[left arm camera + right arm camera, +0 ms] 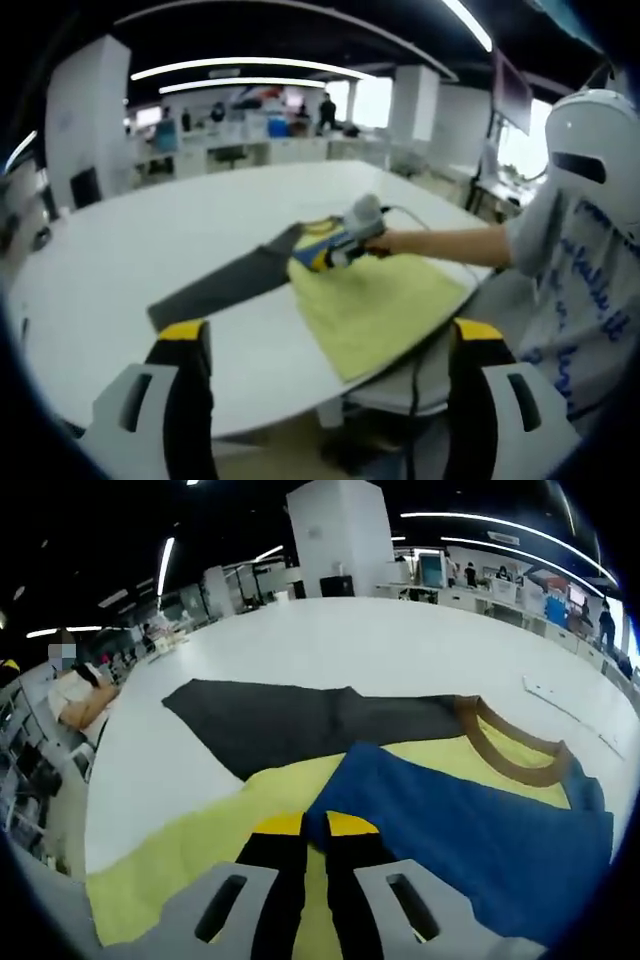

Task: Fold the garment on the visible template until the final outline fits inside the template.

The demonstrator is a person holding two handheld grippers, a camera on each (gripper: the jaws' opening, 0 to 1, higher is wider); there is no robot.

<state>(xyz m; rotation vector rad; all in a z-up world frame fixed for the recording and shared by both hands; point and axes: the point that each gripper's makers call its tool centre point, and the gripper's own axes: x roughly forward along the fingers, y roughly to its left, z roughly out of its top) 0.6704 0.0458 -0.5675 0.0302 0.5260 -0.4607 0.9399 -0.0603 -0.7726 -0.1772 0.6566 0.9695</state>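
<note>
yellow shirt (pixel 200 830) on white table (pixel 150 250), dark template (pixel 290 725) beside it. right gripper (pixel 315 825) pinching blue fold (pixel 470 850) near collar (pixel 515 745). left gripper (pixel 330 330) spread, off shirt. carry fold flat, square over shirt, hold edge taut.

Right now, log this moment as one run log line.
stage: fold under way | right gripper: jaws shut on yellow garment | left gripper: open, off the white table | dark template: partly covered
</note>
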